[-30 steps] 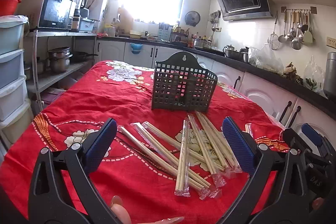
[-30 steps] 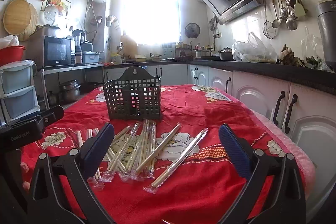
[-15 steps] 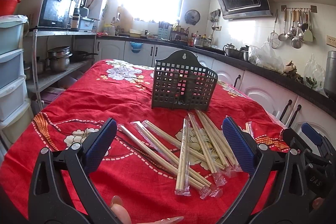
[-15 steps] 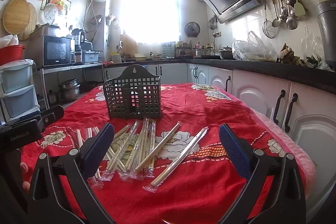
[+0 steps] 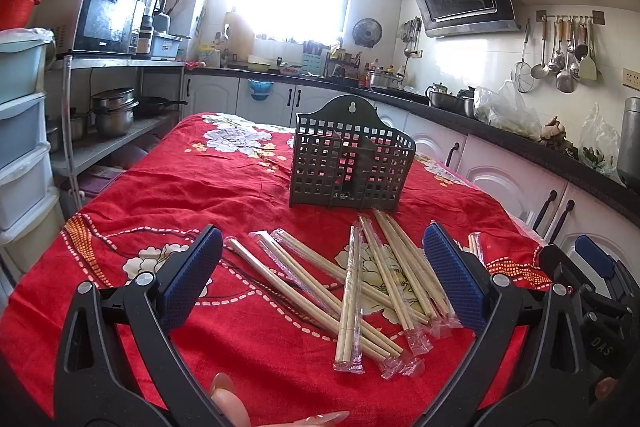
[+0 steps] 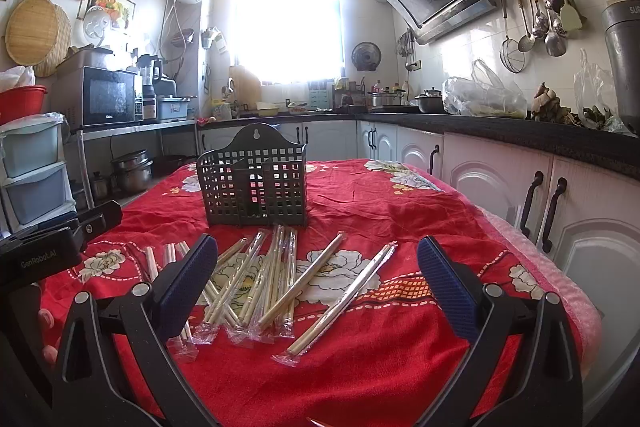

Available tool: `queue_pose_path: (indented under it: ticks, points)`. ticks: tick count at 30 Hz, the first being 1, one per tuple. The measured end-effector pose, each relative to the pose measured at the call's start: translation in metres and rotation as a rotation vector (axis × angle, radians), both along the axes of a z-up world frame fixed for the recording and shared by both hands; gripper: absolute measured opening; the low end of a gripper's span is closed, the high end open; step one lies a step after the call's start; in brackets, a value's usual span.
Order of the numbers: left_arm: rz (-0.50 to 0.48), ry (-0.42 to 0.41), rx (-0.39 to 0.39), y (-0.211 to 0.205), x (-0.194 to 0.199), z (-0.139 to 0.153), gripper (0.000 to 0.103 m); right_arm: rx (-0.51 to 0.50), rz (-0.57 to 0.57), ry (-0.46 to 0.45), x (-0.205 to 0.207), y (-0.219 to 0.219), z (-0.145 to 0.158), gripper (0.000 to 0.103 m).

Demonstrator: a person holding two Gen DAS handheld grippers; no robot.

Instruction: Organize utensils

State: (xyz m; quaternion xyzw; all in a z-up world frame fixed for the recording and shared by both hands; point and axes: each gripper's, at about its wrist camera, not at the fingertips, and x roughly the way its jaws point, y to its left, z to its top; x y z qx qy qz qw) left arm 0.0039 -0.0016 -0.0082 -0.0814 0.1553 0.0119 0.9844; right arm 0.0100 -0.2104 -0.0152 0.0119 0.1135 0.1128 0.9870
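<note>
Two grippers, left and right, jaws wide, empty, above wrapped chopsticks mid-table; slotted basket farther in.

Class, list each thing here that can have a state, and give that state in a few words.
Left gripper: open, holding nothing.
Right gripper: open, holding nothing.
Utensil basket: upright on the tablecloth, no chopsticks inside.
Chopstick packs: wrapped, lying loose, some crossed.
Cupboard doors: shut.
</note>
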Motion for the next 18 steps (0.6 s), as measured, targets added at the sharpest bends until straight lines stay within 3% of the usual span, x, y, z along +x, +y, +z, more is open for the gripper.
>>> queue_pose_path:
  ticks: [18]
  points:
    - [0.006, 0.024, -0.02, 0.0056, 0.0041, -0.0022, 0.093, -0.018, 0.025, 0.021, 0.0044, 0.004, -0.0041, 0.097]
